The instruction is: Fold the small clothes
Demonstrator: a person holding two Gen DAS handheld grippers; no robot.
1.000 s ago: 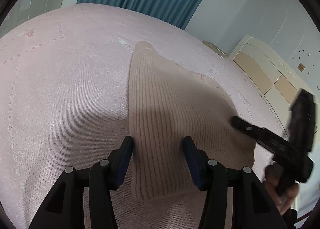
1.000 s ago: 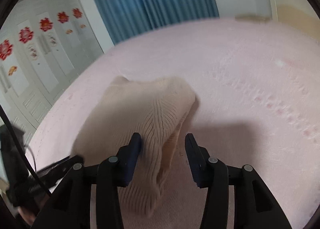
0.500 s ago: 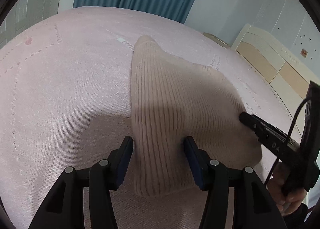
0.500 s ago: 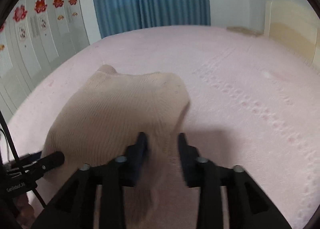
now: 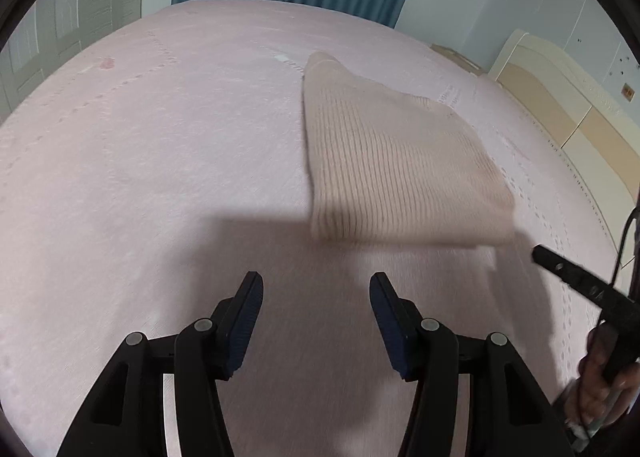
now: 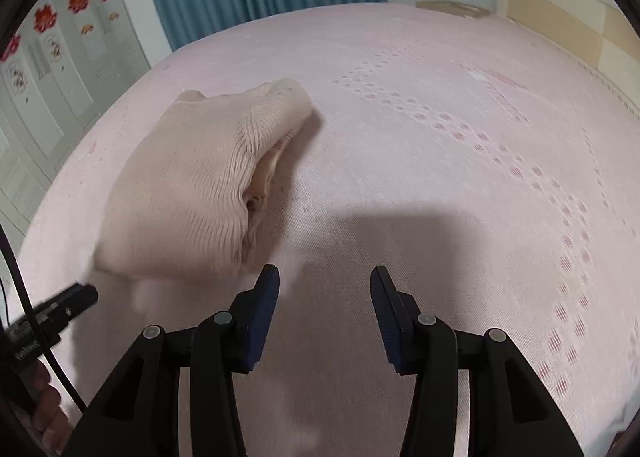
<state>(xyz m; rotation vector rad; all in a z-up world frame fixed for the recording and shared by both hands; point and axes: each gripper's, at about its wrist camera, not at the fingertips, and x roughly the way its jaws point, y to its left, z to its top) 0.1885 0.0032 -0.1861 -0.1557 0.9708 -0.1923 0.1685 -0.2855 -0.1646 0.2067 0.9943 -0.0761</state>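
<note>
Red flower stickers (image 6: pixel 76 1) show only rightward; folded sweater (image 5: pixel 392 165) in both.

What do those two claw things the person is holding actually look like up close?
Both are matte black plastic. The left gripper and right gripper each end in two slim fingers lined with dark blue ribbed pads, joined to black linkage bars by round silver pins. A thin black cable trails beside the left one, whose side carries small white lettering too blurred to read. A bare hand grips the right one's handle.

Even, soft indoor light; broad shadows on bedspread (image 5: pixel 160 177) near the lens; slight motion blur; strong fisheye vignette.
</note>
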